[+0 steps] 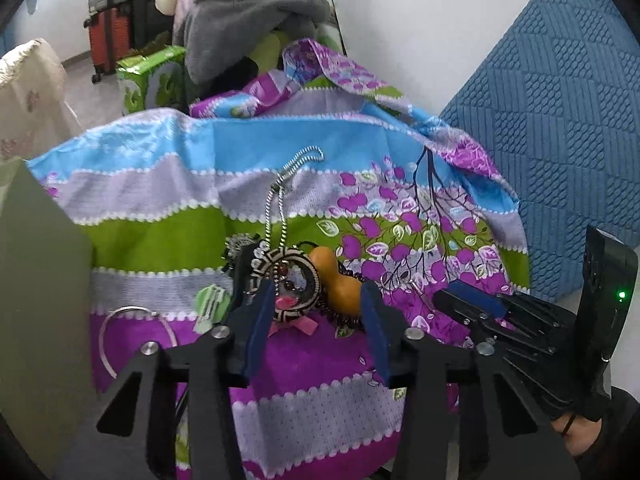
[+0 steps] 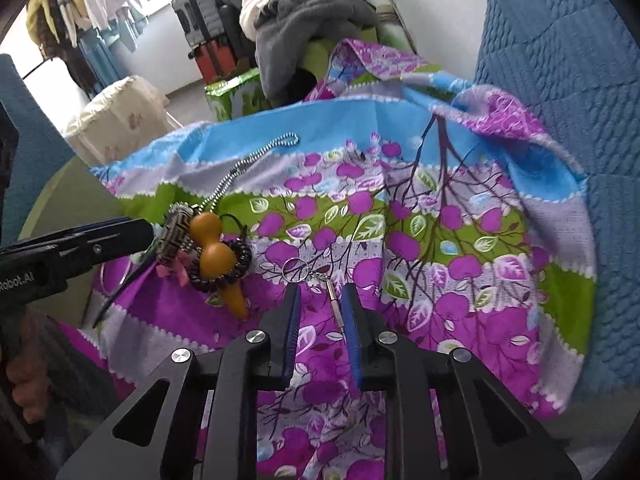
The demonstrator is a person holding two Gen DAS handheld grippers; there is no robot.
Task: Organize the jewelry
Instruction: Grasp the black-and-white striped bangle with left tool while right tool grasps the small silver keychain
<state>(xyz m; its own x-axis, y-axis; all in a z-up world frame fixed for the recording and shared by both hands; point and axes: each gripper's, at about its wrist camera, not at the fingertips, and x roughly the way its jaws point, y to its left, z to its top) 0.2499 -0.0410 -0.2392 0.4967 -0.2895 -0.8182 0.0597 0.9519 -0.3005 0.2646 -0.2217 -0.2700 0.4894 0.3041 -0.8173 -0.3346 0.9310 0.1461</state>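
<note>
The left gripper (image 1: 316,300) hid the lower rim of the round pendant (image 1: 292,276) and the gourd charm's (image 1: 340,280) right end. At eight o'clock, the metal hoop (image 1: 105,344) was partly lost behind the black frame. The tabletop lay entirely under patterned cloth (image 1: 180,224).

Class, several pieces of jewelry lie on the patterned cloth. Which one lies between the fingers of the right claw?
The small silver keyring charm, a thin metal stick on a ring. It lies apart from the cluster to its left: round patterned pendant, orange gourd, black coil band.

Jewelry heap (image 2: 208,256) left; bare cloth (image 2: 460,320) right.
</note>
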